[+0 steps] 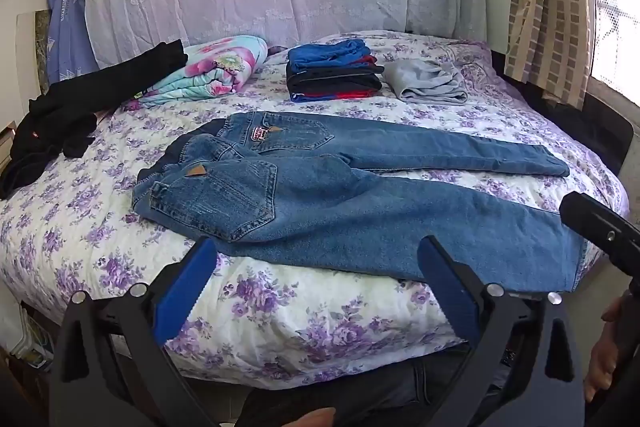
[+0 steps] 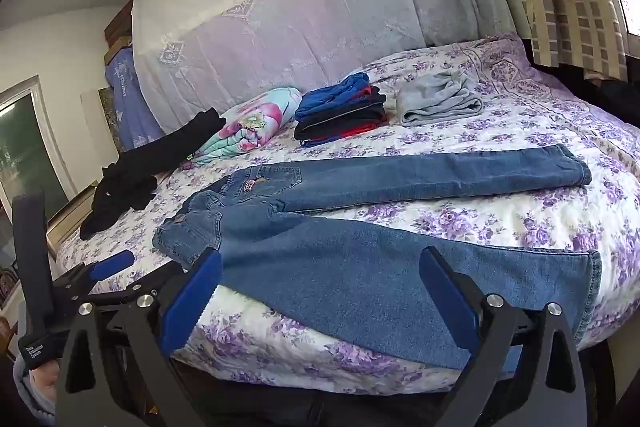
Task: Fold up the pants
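Nearest the cameras, both tongs hang wide and empty over the bed's edge: the left gripper (image 1: 318,283) short of the waistband end, the right gripper (image 2: 320,287) over the near leg, neither touching cloth, apparently poised for a first pinch. Just beyond them the blue jeans (image 1: 340,203) lie flat on the floral bedspread (image 1: 280,319), back pockets up, waistband to the left, the two legs splayed apart toward the right, a layout that suits bringing one leg over the other; no fold looks made yet. Farther back, a stack of folded clothes (image 1: 334,71) sits beside a grey garment (image 1: 428,83), seemingly finished work, with a floral blanket (image 1: 216,71) and a heap of black clothing (image 1: 60,115) to the left.
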